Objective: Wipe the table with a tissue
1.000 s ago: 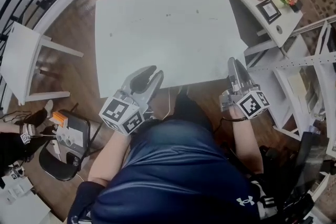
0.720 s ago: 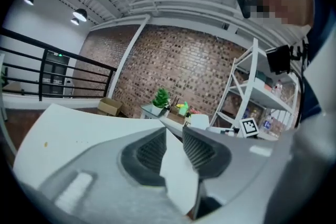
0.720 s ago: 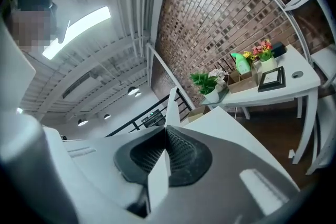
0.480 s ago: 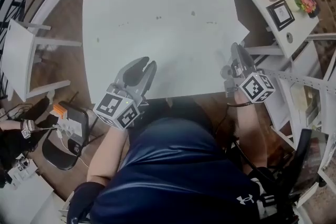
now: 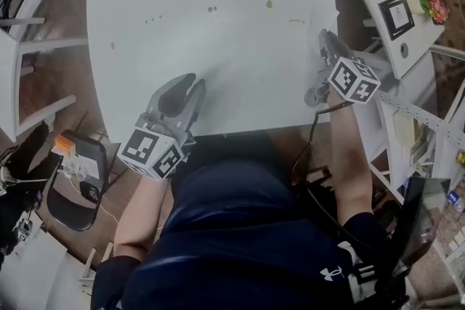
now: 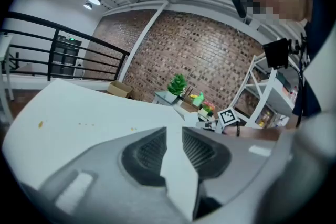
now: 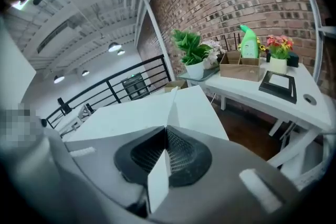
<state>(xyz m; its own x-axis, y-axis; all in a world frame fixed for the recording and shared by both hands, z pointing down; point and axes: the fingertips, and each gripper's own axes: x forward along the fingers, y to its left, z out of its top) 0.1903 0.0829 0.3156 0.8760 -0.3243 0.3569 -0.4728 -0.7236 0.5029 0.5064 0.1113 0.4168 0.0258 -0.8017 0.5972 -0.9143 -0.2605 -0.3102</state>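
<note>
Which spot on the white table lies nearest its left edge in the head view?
The lone yellowish spot, by itself close to the left edge of the table; the other specks lie farther right, nearer the far edge.

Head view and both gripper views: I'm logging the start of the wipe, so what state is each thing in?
Left gripper: open, jaws slightly apart, nothing between them.
Right gripper: shut, jaws together, nothing between them.
Table: not wiped yet.
Specks: lying on the table's far part.
Tissue: in neither gripper, not clearly made out.
</note>
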